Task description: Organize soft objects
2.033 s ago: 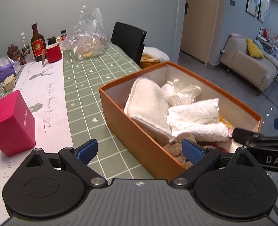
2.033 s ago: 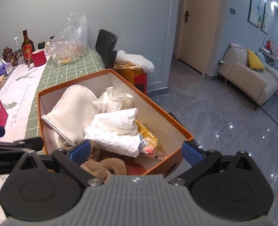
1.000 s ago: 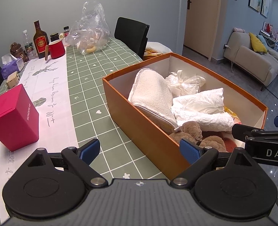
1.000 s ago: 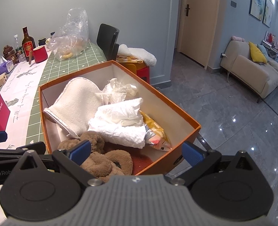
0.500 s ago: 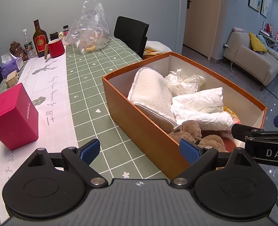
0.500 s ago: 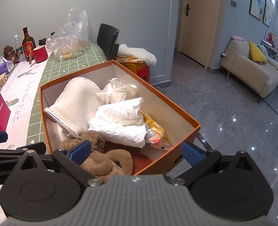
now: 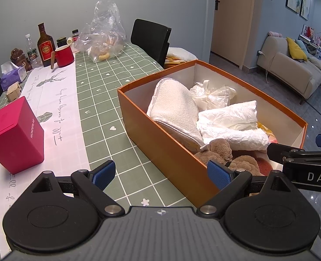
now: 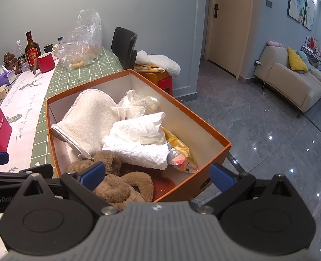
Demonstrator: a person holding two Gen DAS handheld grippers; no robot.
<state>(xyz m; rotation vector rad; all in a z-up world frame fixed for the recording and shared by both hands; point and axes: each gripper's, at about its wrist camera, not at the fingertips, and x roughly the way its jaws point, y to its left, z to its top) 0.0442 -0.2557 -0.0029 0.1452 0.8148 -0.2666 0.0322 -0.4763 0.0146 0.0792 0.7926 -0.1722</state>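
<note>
Hovering with both the left tongs (image 7: 161, 173) and right tongs (image 8: 158, 175) wide and holding nothing, and aiming to come down slowly on the brown fuzzy toy (image 8: 121, 184) lying inside the orange box (image 8: 204, 171) on the tabletop (image 7: 99, 108).

Left gripper (image 7: 161, 171): jaws wide apart, empty, at 6 o'clock, straddling the box's near corner.
Box (image 7: 160, 139): orange, open, at 3 o'clock on the green checked table (image 7: 99, 100).
Inside: cream towel (image 7: 175, 108), clear bag (image 7: 212, 95), white bundle (image 7: 232, 126), brown plush (image 7: 221, 150).
Red box (image 7: 14, 134): 9 o'clock.
Mug (image 7: 63, 55), bottle (image 7: 45, 43): 11 o'clock.
Right gripper's arm (image 7: 301, 158): 3 o'clock.
</note>
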